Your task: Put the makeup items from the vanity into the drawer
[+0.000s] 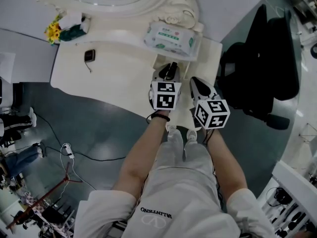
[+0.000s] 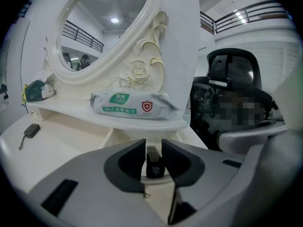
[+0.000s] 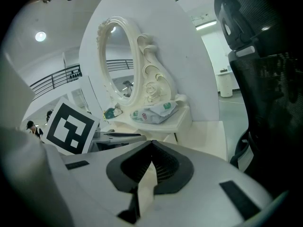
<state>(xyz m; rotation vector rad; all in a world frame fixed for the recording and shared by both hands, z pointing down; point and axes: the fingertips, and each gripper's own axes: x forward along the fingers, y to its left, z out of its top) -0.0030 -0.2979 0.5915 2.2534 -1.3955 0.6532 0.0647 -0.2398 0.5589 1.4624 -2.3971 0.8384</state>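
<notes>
My left gripper (image 1: 171, 66) (image 2: 154, 148) points at the white vanity (image 1: 109, 73), just in front of the shelf with the wipes pack. It is shut on a small black makeup item (image 2: 155, 166), which stands upright between the pads. Behind the jaws, under that shelf, a low white box that looks like a pulled-out drawer (image 2: 124, 137) (image 1: 159, 61) faces me. My right gripper (image 1: 194, 80) (image 3: 151, 144) hangs close on the right of the left one, shut with nothing in it. The makeup item is hidden in the head view.
A white-and-green wipes pack (image 1: 171, 37) (image 2: 133, 103) (image 3: 154, 111) lies on the raised shelf below the oval mirror (image 2: 102, 25). A small dark device with a cord (image 1: 89, 55) (image 2: 31, 130) and yellow flowers (image 1: 53, 31) are at the left. A black office chair (image 1: 265, 68) stands right.
</notes>
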